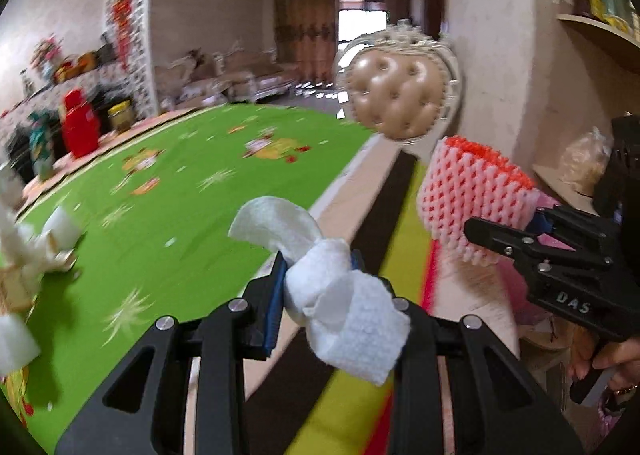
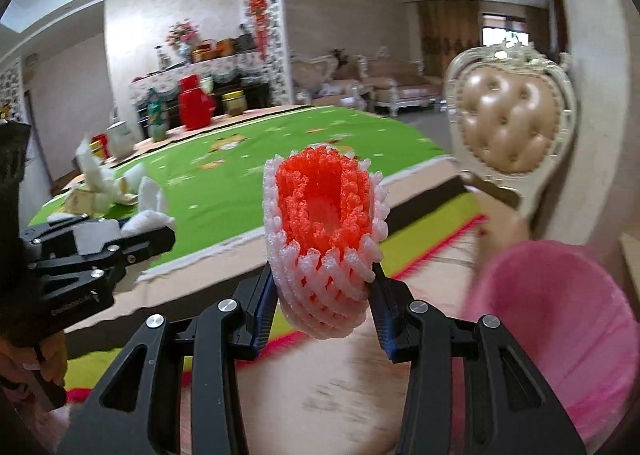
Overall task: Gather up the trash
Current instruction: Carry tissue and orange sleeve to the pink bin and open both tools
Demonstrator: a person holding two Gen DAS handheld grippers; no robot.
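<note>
White tissue (image 1: pixel 340 295) and foam net (image 2: pixel 324 239) sit pinched between each gripper's fingers.

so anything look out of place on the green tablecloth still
Yes: loose white tissue scraps lie scattered by a torn box at the green cloth's left edge. Both grippers are full: left holds crumpled tissue, right a foam fruit net.

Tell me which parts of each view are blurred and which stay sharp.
Left wrist view: the white tissue in the left tool is sharp, while the green tablecloth and the tufted chair back are smeared by motion. Right wrist view: the foam fruit net in the right tool is crisp; the pink bag blurs.
</note>
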